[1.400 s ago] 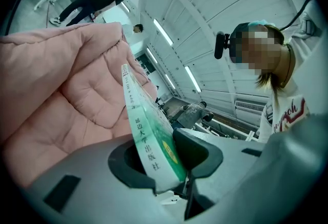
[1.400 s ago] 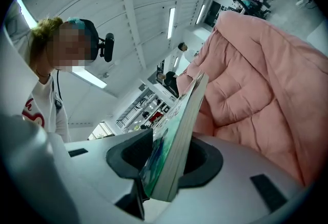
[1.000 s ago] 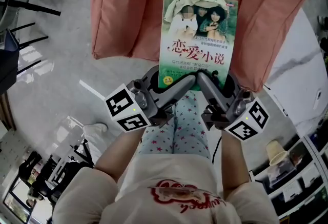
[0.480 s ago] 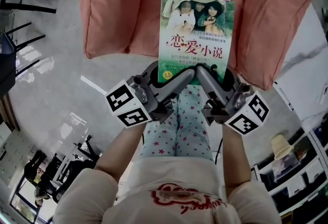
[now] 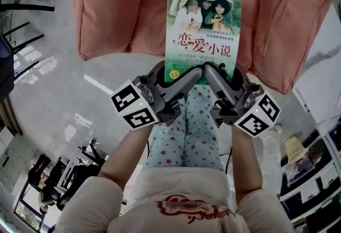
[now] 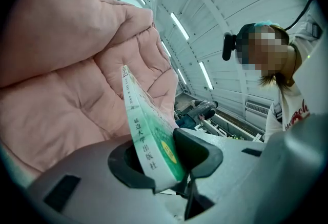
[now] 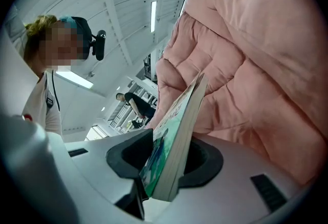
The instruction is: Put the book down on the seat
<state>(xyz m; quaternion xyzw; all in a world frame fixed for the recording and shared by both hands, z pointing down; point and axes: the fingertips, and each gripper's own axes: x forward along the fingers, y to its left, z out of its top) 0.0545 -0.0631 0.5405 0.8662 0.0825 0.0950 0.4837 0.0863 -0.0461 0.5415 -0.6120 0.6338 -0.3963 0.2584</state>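
Note:
A green paperback book (image 5: pixel 202 32) with a photo cover is held flat over the pink cushioned seat (image 5: pixel 117 8). My left gripper (image 5: pixel 187 73) is shut on the book's near left corner, my right gripper (image 5: pixel 213 73) on its near right corner. In the left gripper view the book (image 6: pixel 146 136) stands edge-on between the dark pads (image 6: pixel 197 152), its spine showing. The right gripper view has the book (image 7: pixel 174 146) pinched between the pads (image 7: pixel 128 156), with the seat (image 7: pixel 246 64) just beyond. Whether the book touches the cushion I cannot tell.
The seat's pink cushion fills the top of the head view. Pale glossy floor (image 5: pixel 69 93) lies to its left. The person's star-patterned trousers (image 5: pixel 186 130) are below the grippers. Shelving (image 5: pixel 309 173) stands at the lower right, black chair legs (image 5: pixel 21 29) at the far left.
Both grippers and the book have moved a little further over the seat. The grip on the book is unchanged.

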